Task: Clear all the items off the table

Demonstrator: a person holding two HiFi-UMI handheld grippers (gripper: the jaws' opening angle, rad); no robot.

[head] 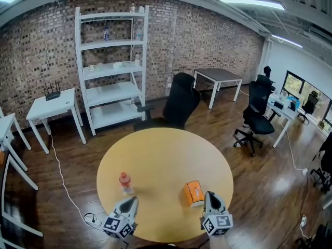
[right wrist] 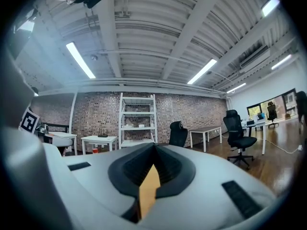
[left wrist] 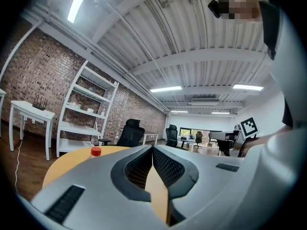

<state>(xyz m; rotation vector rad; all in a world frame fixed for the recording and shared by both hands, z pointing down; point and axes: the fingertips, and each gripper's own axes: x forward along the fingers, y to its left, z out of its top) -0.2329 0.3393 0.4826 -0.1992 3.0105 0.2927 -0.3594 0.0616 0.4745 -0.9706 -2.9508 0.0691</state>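
table: tan | bottle: red-orange cap | box: orange | wall: brown brick | shelf: white

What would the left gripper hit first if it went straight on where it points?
Likely nothing nearby: the left gripper aims just right of the bottle, across bare table, roughly toward the black chair. A graze is possible.

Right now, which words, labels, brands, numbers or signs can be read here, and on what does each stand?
No text can be read in any view.
On the orange box: a pale mark, too small to read.
On the bottle with red cap: any label is too small to read.
On the left gripper and right gripper: only black-and-white square patterns, no letters.
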